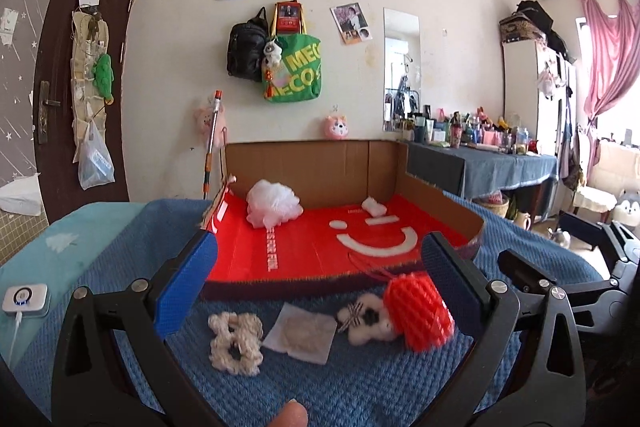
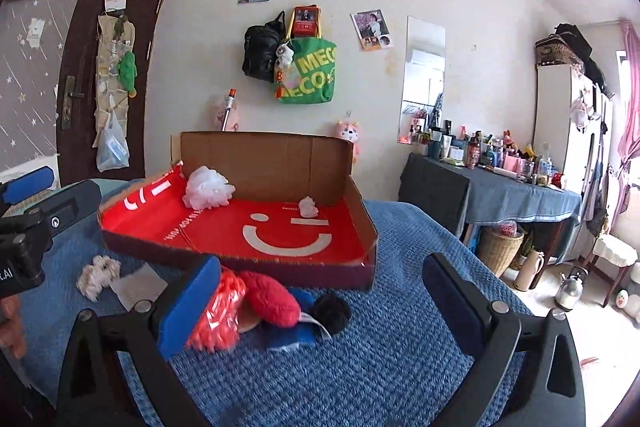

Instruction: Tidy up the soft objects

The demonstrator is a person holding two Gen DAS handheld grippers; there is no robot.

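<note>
Both the left hand-held gripper (image 1: 320,283) and right hand-held gripper (image 2: 322,297) are spread wide, holding nothing. At lower centre, soft toys, including a red mesh ball (image 1: 420,311), lie on the blue bed (image 1: 360,387), just before the red box (image 1: 312,251).

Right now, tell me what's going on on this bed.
A person is sorting soft things into a cardboard box on a blue blanket, holding a gripper in each hand. Both the left gripper and the right gripper are open and hold nothing. A white bath pouf and a small white wad already lie in the box. A red mesh ball, a white scrunchie, a flat white pad and a red plush still lie on the blanket in front of it.
</note>
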